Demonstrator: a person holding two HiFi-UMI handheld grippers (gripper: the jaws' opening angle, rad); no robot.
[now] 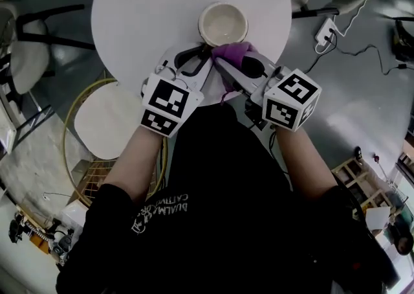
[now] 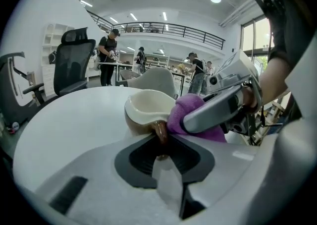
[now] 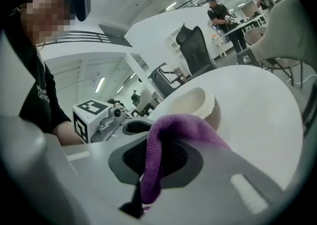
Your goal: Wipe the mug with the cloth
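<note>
A round white table (image 1: 149,8) is seen from above, with a cream mug (image 1: 223,24) standing upright near its near edge. The left gripper (image 1: 199,53) is set against the mug's near side. A purple cloth (image 1: 234,52) is carried at the tip of the right gripper (image 1: 228,63) and is pressed to the mug's near rim. A wire-framed chair (image 1: 107,118) is noted left of the person, and a power strip (image 1: 325,32) on the floor at right.
</note>
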